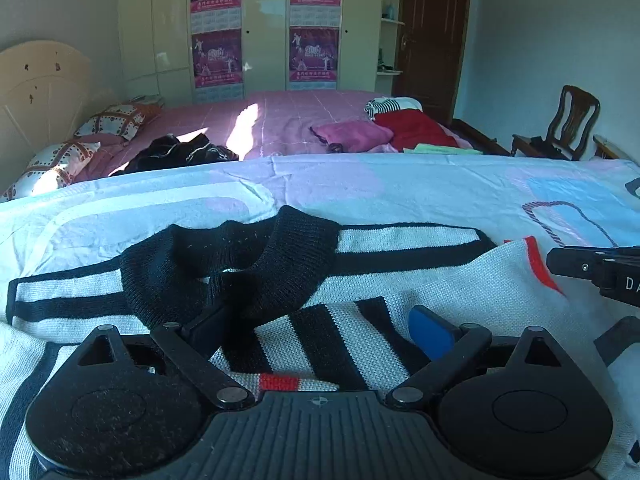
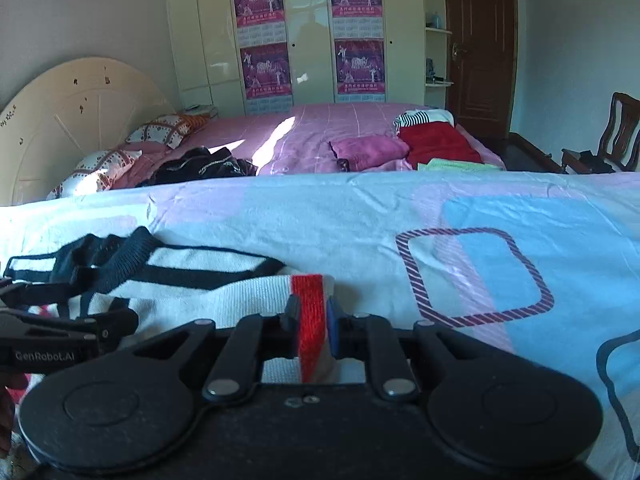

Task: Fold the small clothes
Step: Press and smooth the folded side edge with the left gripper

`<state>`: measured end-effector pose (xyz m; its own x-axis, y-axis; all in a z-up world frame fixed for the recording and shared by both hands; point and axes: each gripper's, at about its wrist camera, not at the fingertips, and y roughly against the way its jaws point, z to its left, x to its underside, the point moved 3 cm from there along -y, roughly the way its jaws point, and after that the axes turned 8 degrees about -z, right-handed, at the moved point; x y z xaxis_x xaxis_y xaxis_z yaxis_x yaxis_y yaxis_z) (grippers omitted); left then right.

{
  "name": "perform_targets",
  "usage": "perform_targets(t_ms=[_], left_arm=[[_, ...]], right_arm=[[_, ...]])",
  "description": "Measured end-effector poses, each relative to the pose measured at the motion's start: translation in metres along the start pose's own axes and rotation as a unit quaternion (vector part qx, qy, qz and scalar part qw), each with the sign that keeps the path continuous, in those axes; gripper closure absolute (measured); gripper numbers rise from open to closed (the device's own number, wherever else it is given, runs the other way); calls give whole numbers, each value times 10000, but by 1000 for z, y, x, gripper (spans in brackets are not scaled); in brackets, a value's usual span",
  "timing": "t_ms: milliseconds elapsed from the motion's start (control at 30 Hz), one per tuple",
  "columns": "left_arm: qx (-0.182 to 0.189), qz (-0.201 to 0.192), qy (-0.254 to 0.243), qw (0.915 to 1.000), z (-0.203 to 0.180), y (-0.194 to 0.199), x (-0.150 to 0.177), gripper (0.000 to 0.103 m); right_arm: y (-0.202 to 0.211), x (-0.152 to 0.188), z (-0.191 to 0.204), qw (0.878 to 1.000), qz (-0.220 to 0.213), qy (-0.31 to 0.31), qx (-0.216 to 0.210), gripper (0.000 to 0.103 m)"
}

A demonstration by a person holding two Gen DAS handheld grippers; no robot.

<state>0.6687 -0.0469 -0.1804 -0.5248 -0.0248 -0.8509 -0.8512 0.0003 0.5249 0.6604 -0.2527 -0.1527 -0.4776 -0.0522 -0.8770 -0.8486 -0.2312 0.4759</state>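
A small white knit sweater (image 1: 432,276) with black stripes, a black ribbed collar (image 1: 248,256) and a red-edged cuff lies on the pale patterned sheet (image 1: 400,188). My left gripper (image 1: 316,332) is open over the sweater's striped front, one finger by the collar, the blue-padded finger to the right. My right gripper (image 2: 312,312) is shut on the sweater's red-trimmed edge (image 2: 310,320). The sweater also shows in the right wrist view (image 2: 192,280). The right gripper shows at the right edge of the left wrist view (image 1: 592,268), and the left gripper at the left of the right wrist view (image 2: 68,320).
Behind the sheet is a pink bed (image 1: 288,120) with a black garment (image 1: 176,152), pink and red clothes (image 1: 412,128) and pillows (image 1: 112,120). A wardrobe with posters (image 1: 264,28), a door (image 1: 432,36) and a wooden chair (image 1: 568,124) stand behind.
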Motion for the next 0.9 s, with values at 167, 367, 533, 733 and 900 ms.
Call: perform_targets(t_ms=[167,367,533,733,900], left_arm=[[-76,89,13,9999,2,0,7,7],[-355,-369,118,9986,49,65,12,7],[-806,84,348,9961,110,88,60,7],[-639,-221,415,9968,113,105,54,6],[-730,206,289,9967,115,100,77,2]], right_arm=[[-16,15,18,9979,459,394,234,84],[43,10,32,9992,-36,376,-133,83],[63,51,41,9981,416,450,-117,83],[83,49,64,9970,-6,769,-74,81],[77,71,79,9917,537,1153,-203,79]])
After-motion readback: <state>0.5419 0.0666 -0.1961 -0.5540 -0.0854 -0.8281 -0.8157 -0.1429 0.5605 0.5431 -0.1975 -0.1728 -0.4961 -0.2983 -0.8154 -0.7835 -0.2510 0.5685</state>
